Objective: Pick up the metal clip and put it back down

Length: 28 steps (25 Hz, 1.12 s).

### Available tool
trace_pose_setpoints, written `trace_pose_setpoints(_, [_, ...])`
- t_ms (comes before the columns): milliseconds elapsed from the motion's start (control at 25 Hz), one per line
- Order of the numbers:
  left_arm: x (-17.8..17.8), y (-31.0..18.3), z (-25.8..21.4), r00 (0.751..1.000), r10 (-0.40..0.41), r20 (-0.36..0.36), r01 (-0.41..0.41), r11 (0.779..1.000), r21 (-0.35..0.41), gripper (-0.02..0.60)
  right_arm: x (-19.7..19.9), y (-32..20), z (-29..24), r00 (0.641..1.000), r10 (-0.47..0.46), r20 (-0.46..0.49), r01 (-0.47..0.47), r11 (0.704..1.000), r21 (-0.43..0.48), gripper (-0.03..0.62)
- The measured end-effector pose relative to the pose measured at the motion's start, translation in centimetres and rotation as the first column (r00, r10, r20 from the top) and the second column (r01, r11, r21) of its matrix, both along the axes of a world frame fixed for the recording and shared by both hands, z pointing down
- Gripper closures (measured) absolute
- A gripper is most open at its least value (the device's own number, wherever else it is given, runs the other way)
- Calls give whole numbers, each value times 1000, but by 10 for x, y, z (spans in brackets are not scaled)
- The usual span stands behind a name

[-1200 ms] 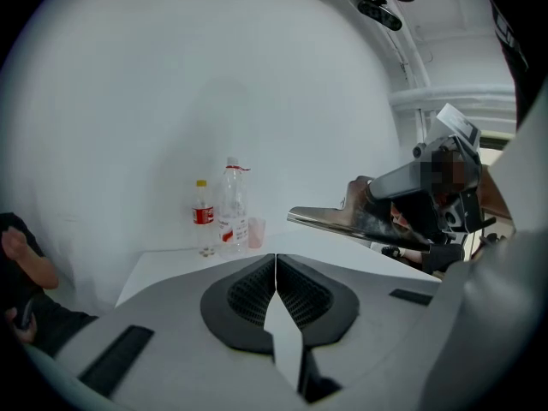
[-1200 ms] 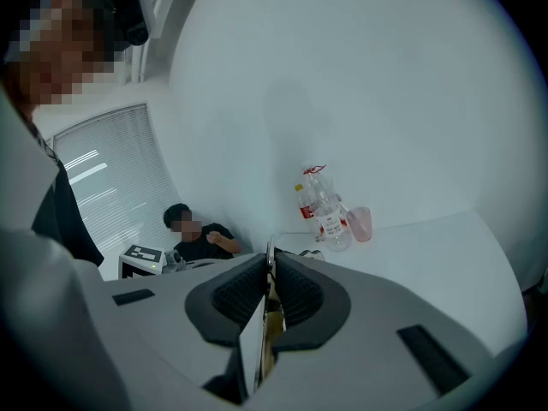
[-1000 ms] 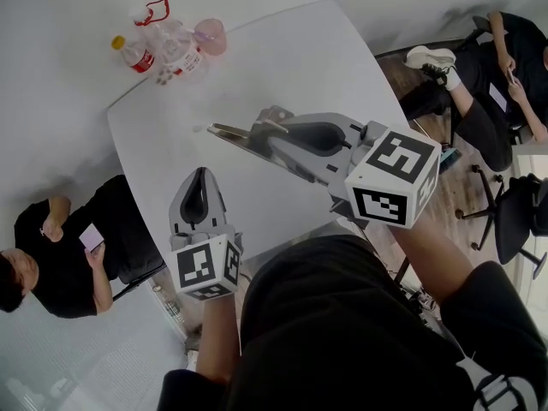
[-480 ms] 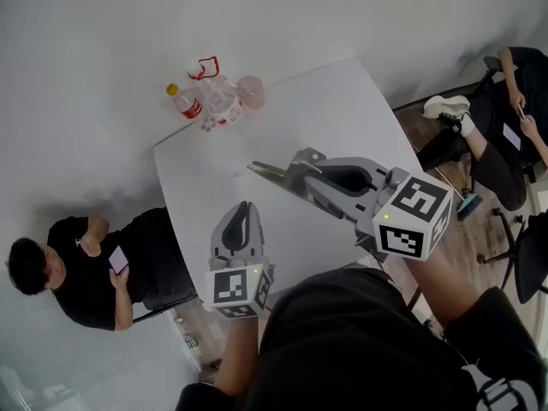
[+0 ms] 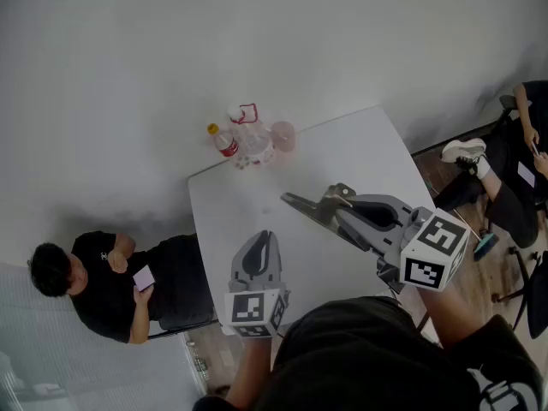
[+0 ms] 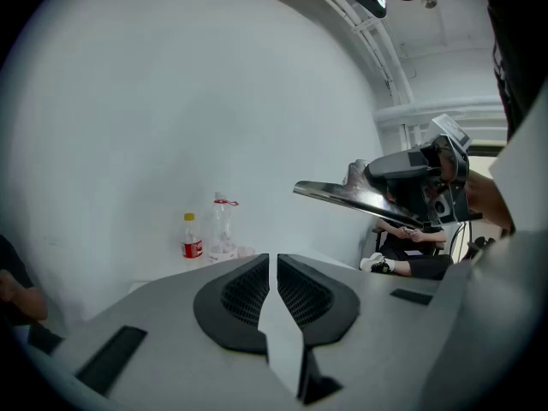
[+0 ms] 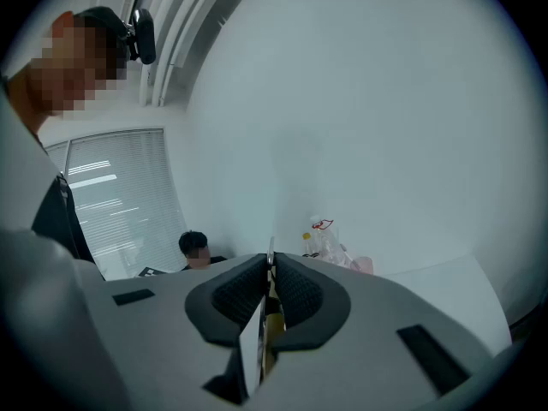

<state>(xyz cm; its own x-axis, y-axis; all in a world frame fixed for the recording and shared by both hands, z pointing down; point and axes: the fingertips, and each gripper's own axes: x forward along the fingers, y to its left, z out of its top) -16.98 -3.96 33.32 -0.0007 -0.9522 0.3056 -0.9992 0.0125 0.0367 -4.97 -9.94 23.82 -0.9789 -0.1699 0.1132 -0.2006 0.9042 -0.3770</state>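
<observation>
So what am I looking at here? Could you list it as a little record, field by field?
left hand-held gripper: shut, nothing between its jaws
right hand-held gripper: shut on the metal clip
metal clip: held in the air above the white table
far corner of table: bottles and a pink cup
onlookers: seated person at the table's left side

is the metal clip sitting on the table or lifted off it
Lifted. The long silvery metal clip is pinched edge-on in the right gripper's closed jaws and hangs in the air above the white table.
</observation>
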Motion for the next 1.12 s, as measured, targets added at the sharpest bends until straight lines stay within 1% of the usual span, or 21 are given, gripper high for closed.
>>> trace_pose_setpoints(200, [-13,0,-8,1000,-5,2,5,999,36,558,2,0,-9,999,24,29,-24,1000,16,549])
trace_pose_setpoints(320, [-18,0,-14,1000,-9,-6,9,999,47,558,3,1,-11,998,32,47,-32,999,-3,549])
trace_pose_setpoints(600, [-16,-3,-23,1000,-7,10,7,998,56,558,1,2,-17,997,22,72,-21,1000,-11,551])
trace_pose_setpoints(760, [-16,-3,-22,999,5,31,-7,998,60,558,2,3,-19,996,33,80,-34,999,0,551])
trace_pose_setpoints(1120, [-20,1,-23,1000,1,18,-3,997,72,558,2,4,-22,996,38,83,-38,999,0,551])
